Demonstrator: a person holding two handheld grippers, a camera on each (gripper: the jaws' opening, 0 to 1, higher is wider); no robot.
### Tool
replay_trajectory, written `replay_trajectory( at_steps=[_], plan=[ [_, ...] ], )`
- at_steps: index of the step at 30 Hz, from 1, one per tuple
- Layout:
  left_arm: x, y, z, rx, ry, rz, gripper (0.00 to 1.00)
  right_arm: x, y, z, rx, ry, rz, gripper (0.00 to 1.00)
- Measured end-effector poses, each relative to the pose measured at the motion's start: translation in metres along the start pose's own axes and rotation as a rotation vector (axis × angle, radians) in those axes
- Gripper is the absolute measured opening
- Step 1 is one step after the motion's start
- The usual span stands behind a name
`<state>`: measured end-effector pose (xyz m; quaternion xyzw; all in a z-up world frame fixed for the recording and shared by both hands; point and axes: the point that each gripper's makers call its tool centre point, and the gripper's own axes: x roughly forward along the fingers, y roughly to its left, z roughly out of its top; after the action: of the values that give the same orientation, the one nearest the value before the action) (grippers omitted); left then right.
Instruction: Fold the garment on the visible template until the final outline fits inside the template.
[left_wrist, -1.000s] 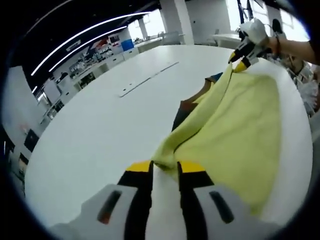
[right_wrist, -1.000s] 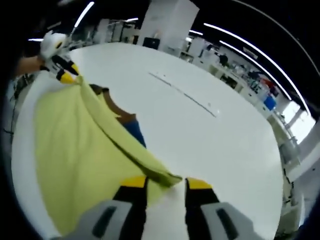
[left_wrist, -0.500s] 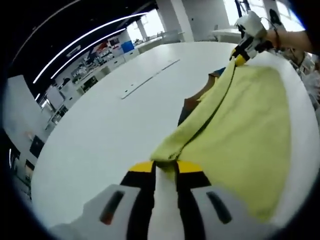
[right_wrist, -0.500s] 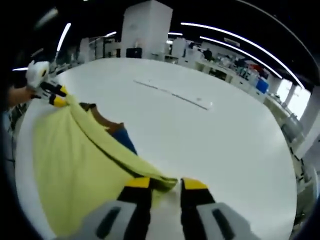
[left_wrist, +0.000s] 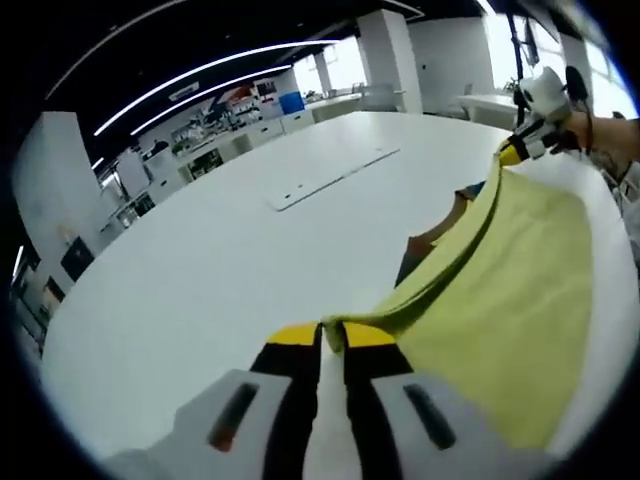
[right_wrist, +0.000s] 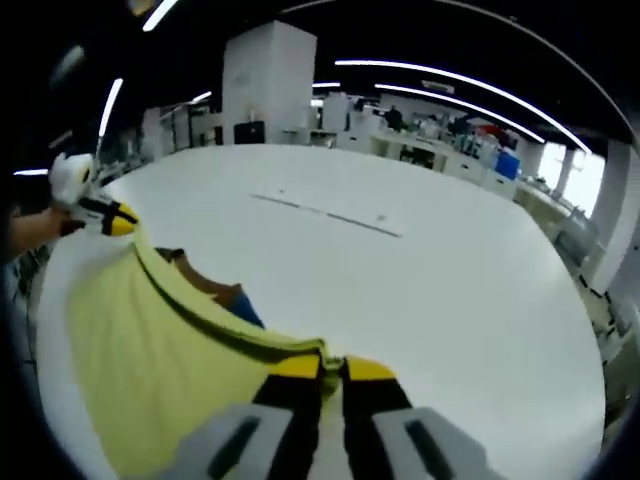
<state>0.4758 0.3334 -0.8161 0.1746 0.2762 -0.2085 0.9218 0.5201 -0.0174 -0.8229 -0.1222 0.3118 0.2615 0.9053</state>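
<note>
Pale yellow soft cloth garment (left_wrist: 510, 270) hanging stretched between both grippers, above near edge of big white round table (left_wrist: 200, 260).

Left gripper (left_wrist: 333, 338) pinching one corner; right gripper (right_wrist: 332, 368) pinching other.

Since a second ago, top edge is getting pulled tighter and lifting. Orange-blue template (right_wrist: 225, 297) is peeking out under it, so fold is only starting.

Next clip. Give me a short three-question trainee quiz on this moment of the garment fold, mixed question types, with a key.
1. True or false: the left gripper is shut on an edge of the yellow garment.
2. Multiple choice: the garment edge stretched between the left gripper and the right gripper is (A) lifted off the white table, (B) lying flat, (C) rolled into a ball.
3. Short answer: what shows under the lifted edge in the right gripper view?

Key
1. True.
2. A.
3. A brown and blue item, partly hidden by the garment; what it is cannot be told.
</note>
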Motion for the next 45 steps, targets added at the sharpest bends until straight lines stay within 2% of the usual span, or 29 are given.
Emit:
replay_trajectory(
  at_steps=[3, 5, 8, 12, 15, 19, 22, 24, 26, 28, 32, 34, 37, 41, 45],
  plan=[
    [0.006, -0.001, -0.004, -0.074, 0.009, -0.012, 0.06, 0.002, 0.001, -0.001, 0.026, 0.0, 0.001, 0.02],
    [0.009, 0.0, -0.008, -0.106, 0.016, -0.01, 0.05, 0.005, -0.003, -0.009, 0.056, 0.027, -0.015, 0.02],
    [0.015, 0.004, -0.008, -0.16, 0.005, -0.015, 0.01, 0.006, 0.0, -0.013, 0.07, 0.035, -0.01, 0.02],
    [0.016, 0.008, -0.008, -0.196, 0.009, 0.011, 0.0, 0.008, 0.0, -0.012, 0.079, 0.041, -0.015, 0.02],
    [0.015, 0.004, -0.009, -0.234, 0.013, 0.013, 0.0, 0.011, -0.001, -0.014, 0.081, 0.051, -0.027, 0.02],
    [0.012, 0.002, -0.01, -0.264, 0.004, 0.023, 0.03, 0.009, 0.0, -0.015, 0.069, 0.058, -0.044, 0.05],
    [0.006, 0.006, -0.012, -0.272, 0.005, 0.029, 0.1, 0.005, -0.002, -0.014, 0.069, 0.056, -0.047, 0.08],
    [0.001, 0.005, -0.012, -0.285, 0.004, 0.029, 0.19, 0.005, -0.002, -0.015, 0.092, 0.056, -0.034, 0.14],
    [-0.005, 0.007, -0.014, -0.286, 0.003, 0.033, 0.27, 0.001, 0.003, -0.017, 0.113, 0.075, -0.019, 0.28],
    [-0.008, 0.008, -0.016, -0.301, 0.0, 0.025, 0.3, -0.005, 0.007, -0.019, 0.131, 0.085, -0.004, 0.4],
    [-0.024, 0.001, -0.015, -0.352, -0.028, -0.012, 0.41, -0.017, 0.018, -0.02, 0.14, 0.094, 0.04, 0.5],
    [-0.037, -0.009, -0.013, -0.365, -0.046, -0.027, 0.45, -0.026, 0.027, -0.018, 0.148, 0.089, 0.07, 0.57],
    [-0.045, -0.011, -0.017, -0.377, -0.053, -0.054, 0.5, -0.037, 0.038, -0.015, 0.157, 0.075, 0.114, 0.67],
    [-0.06, -0.02, -0.02, -0.347, -0.051, -0.079, 0.57, -0.05, 0.052, -0.017, 0.147, 0.084, 0.16, 0.71],
    [-0.076, -0.036, -0.02, -0.329, -0.068, -0.131, 0.61, -0.062, 0.063, -0.021, 0.123, 0.083, 0.188, 0.75]
  ],
)
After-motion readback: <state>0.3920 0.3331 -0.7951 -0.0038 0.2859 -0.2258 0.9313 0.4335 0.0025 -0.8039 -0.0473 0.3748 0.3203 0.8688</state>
